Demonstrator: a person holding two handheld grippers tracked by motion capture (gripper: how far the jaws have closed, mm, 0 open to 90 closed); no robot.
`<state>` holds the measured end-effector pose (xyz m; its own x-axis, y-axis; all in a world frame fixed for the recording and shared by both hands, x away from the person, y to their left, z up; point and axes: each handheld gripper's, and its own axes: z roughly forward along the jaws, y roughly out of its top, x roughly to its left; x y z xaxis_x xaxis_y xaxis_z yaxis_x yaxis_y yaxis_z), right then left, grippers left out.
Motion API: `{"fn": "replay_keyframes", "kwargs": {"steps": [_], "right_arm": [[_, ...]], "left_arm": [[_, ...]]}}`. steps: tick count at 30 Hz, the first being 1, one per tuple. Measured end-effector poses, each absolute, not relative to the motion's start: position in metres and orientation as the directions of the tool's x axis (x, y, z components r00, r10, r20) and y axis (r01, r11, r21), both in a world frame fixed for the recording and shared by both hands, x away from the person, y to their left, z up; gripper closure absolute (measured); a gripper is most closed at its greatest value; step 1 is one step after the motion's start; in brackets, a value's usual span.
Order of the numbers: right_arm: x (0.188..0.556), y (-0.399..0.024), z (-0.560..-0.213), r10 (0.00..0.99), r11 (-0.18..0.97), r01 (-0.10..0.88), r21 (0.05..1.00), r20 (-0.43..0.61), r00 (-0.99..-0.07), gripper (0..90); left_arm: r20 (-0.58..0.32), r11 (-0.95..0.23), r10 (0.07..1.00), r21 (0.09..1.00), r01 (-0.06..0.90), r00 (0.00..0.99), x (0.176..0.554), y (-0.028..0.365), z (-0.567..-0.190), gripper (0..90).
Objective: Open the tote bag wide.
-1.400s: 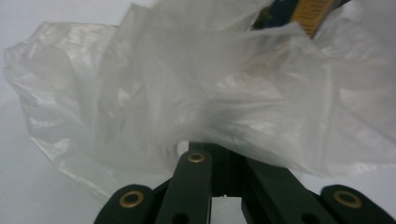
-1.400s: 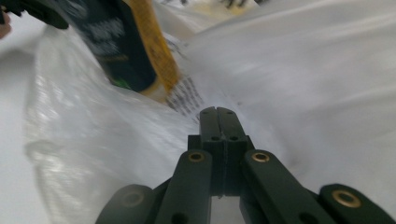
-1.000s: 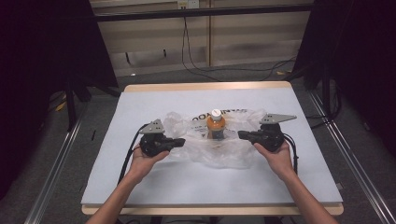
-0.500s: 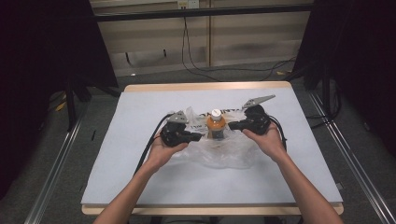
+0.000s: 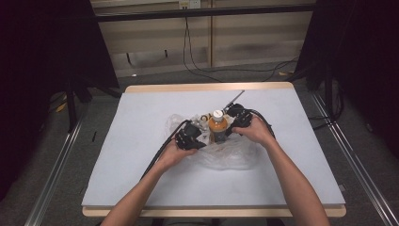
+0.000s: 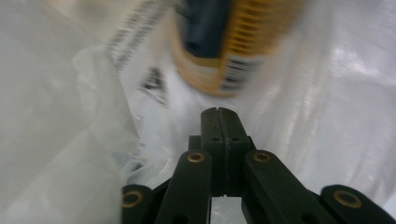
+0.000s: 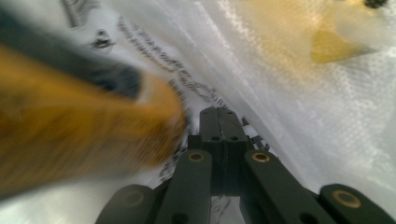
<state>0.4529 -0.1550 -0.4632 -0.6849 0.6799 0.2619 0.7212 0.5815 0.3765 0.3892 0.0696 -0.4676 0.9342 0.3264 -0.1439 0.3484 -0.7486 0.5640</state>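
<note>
Both jaw pairs pressed together, the left gripper (image 6: 218, 112) and right gripper (image 7: 218, 110) pinch the crinkled clear plastic bag (image 5: 226, 153) flanking an orange white-capped bottle (image 5: 217, 126).

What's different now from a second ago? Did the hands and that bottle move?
Both grippers moved inward: the left gripper and right gripper started wide apart at the edges of the clear plastic bag and now sit close on either side of the orange bottle, gathering the bag toward it. Both are shut. The bottle stayed upright in the same spot on the table.
</note>
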Motion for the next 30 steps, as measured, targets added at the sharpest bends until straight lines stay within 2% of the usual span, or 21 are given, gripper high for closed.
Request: {"fn": "replay_keyframes", "kwargs": {"steps": [4, 7, 10, 18, 24, 26, 28, 29, 30], "right_arm": [[0.47, -0.15, -0.463, 0.684, 0.58, 0.723, 0.377, 0.257, -0.683, 90.0], [0.48, -0.144, -0.462, 0.712, 0.569, 0.742, 0.354, 0.241, -0.66, 90.0], [0.49, -0.142, -0.461, 0.732, 0.557, 0.755, 0.345, 0.225, -0.643, 90.0], [0.512, -0.147, -0.462, 0.775, 0.522, 0.774, 0.36, 0.179, -0.606, 90.0], [0.521, -0.155, -0.462, 0.849, 0.435, 0.809, 0.396, 0.118, -0.514, 90.0], [0.521, -0.155, -0.463, 0.864, 0.419, 0.812, 0.406, 0.099, -0.494, 90.0], [0.522, -0.157, -0.463, 0.87, 0.402, 0.818, 0.412, 0.107, -0.481, 90.0], [0.522, -0.158, -0.464, 0.871, 0.397, 0.819, 0.414, 0.112, -0.479, 90.0], [0.521, -0.158, -0.463, 0.873, 0.392, 0.823, 0.412, 0.116, -0.474, 90.0]], "left_arm": [[-0.132, -0.785, 0.268, 0.544, 0.296, 0.954, 0.36, 0.067, -0.465, 90.0], [-0.115, -0.819, 0.191, 0.528, 0.223, 0.975, 0.336, 0.069, -0.462, 90.0], [-0.132, -0.803, 0.17, 0.556, 0.215, 0.977, 0.313, 0.075, -0.464, 90.0], [-0.099, -0.809, 0.08, 0.575, 0.123, 0.992, 0.265, 0.085, -0.463, 90.0], [-0.102, -0.826, 0.01, 0.559, 0.066, 0.995, 0.247, 0.087, -0.461, 90.0], [-0.145, -0.831, -0.016, 0.552, 0.067, 0.989, 0.248, 0.089, -0.461, 90.0], [-0.16, -0.814, 0.015, 0.571, 0.105, 0.987, 0.249, 0.091, -0.464, 90.0], [-0.196, -0.816, -0.006, 0.568, 0.109, 0.98, 0.254, 0.092, -0.463, 90.0], [-0.172, -0.804, 0.029, 0.581, 0.125, 0.985, 0.254, 0.092, -0.464, 90.0]]}}
